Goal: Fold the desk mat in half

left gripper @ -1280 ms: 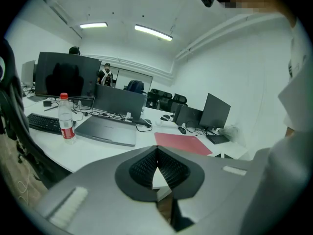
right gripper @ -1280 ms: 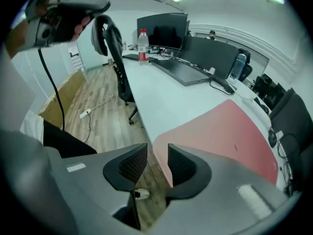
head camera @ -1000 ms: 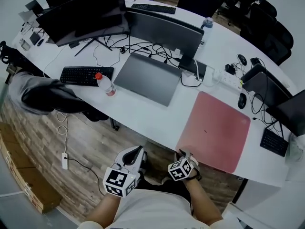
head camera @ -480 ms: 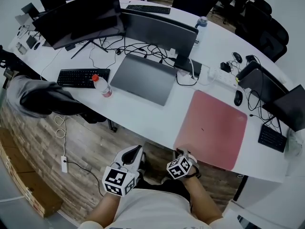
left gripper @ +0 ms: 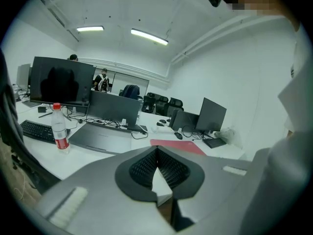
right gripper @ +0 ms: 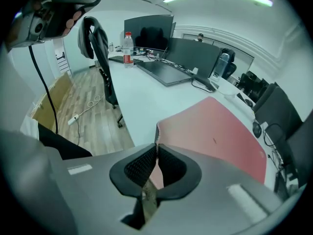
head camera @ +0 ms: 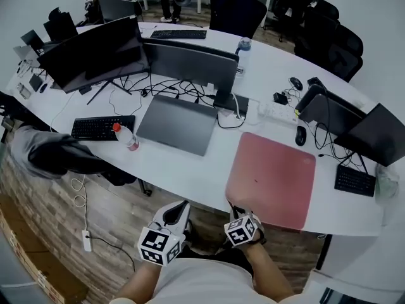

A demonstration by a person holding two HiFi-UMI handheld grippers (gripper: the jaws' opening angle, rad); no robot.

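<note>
The red desk mat (head camera: 272, 179) lies flat on the white desk (head camera: 190, 170), at the right of its near edge. My right gripper (head camera: 235, 209) is at the mat's near left corner. In the right gripper view the jaws are closing, and the mat's corner (right gripper: 157, 131) stands lifted and pinched at the tips of that gripper (right gripper: 157, 146). My left gripper (head camera: 180, 209) hangs off the desk's front edge, left of the mat. It is shut with nothing in it (left gripper: 156, 150). The mat (left gripper: 178, 146) shows beyond it.
A flat grey slab (head camera: 177, 124) lies at the desk's middle, with a red-capped bottle (head camera: 126, 136) and a black keyboard (head camera: 101, 126) to its left. Monitors (head camera: 190, 65), cables and a power strip (head camera: 275, 111) stand behind. A mouse (head camera: 300, 135) lies by the mat's far right corner.
The right gripper's jaws have come together on the mat's near left corner. The head view has tilted, so the desk sits lower in the picture. The left gripper has hardly moved.
</note>
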